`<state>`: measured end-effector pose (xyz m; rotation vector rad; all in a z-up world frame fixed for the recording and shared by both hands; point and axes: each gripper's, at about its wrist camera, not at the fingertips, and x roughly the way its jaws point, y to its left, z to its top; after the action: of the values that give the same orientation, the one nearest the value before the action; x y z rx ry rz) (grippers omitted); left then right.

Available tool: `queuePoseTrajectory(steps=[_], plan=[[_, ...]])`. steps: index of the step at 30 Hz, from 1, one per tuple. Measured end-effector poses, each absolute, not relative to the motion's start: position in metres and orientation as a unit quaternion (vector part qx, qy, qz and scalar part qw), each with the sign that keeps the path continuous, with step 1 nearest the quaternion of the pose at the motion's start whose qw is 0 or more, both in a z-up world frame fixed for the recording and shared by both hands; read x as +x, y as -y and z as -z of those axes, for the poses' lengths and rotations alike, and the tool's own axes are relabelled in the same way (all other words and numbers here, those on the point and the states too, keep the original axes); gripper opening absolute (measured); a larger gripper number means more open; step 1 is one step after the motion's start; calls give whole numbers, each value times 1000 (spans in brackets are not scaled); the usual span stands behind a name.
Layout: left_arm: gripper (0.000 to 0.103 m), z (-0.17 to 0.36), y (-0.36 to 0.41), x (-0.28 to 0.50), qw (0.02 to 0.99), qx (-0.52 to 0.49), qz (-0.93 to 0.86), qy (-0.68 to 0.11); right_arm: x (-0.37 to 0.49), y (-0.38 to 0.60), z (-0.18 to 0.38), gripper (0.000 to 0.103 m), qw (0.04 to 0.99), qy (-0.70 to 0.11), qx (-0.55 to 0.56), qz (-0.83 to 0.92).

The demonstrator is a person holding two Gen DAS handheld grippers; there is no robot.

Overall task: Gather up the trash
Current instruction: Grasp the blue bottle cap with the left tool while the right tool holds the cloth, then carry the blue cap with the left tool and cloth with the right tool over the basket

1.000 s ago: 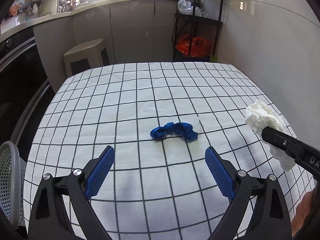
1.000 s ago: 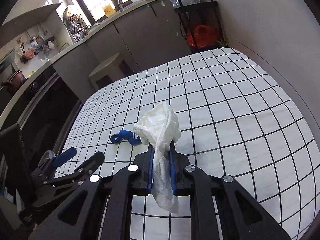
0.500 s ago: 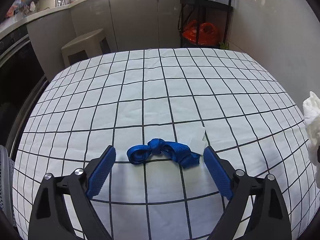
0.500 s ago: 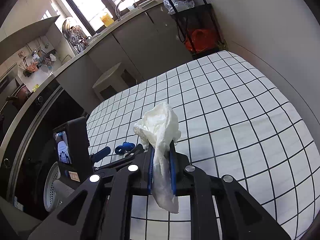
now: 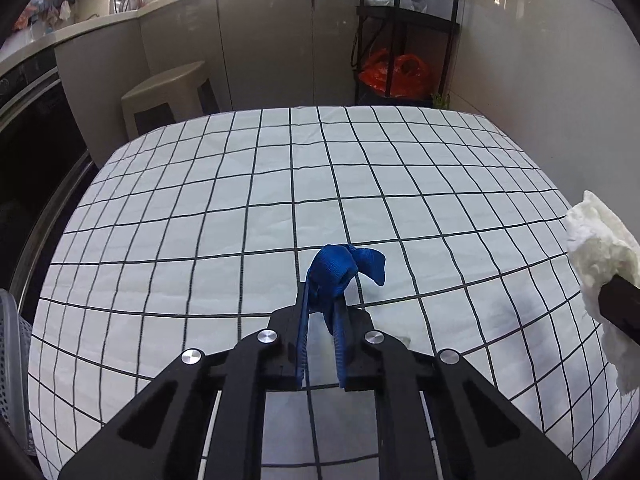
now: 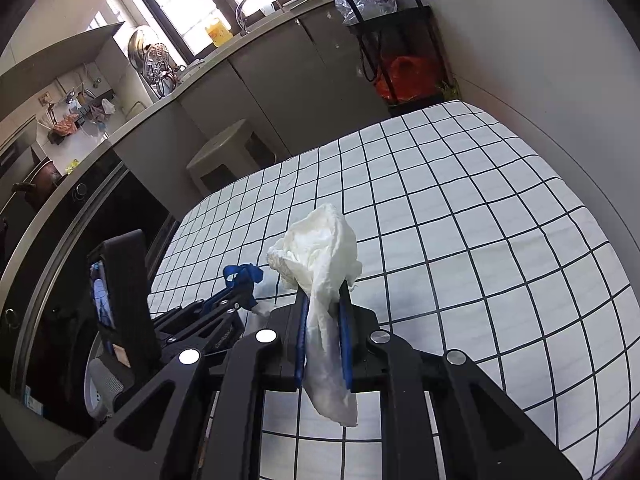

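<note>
A crumpled blue strap rises from the checked tablecloth between the blue pads of my left gripper. Its jaws are closing tight, and the pads press the strap from both sides. The right wrist view shows that gripper with the strap sticking out at the left. My right gripper is shut on a crumpled white tissue, which hangs down behind the pads. The same tissue appears at the right edge of the left wrist view. A small white scrap lies under the left gripper.
A grey mesh basket stands off the table's left edge, low down. Beyond the far edge are a beige stool and a black shelf with an orange bag. A wall runs along the right side.
My left gripper has moved forward and down over the blue strap and shut on it, bunching it upright. The right gripper has kept its hold on the tissue.
</note>
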<state>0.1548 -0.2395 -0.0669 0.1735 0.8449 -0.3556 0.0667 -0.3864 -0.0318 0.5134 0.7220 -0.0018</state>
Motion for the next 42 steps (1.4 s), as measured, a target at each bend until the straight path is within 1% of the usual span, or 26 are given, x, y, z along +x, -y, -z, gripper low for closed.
queuePoseTrajectory(steps=[4, 10, 21, 27, 36, 42], plan=[[12, 43, 215, 136, 903, 82, 171, -384, 65, 379, 27, 14, 906, -349, 240, -3], [11, 14, 164, 111, 914, 83, 144, -370, 63, 355, 19, 14, 909, -350, 225, -22], [11, -23, 29, 63, 934, 58, 77, -345, 58, 246, 12, 14, 911, -367, 167, -92], [11, -29, -43, 51, 941, 50, 41, -332, 61, 165, 10, 14, 909, -372, 131, -132], [11, -26, -146, 56, 944, 36, -28, -328, 77, 48, 12, 14, 892, -387, 124, -198], [12, -13, -202, 66, 938, -7, -57, -342, 97, -20, 5, 14, 886, -394, 87, -231]])
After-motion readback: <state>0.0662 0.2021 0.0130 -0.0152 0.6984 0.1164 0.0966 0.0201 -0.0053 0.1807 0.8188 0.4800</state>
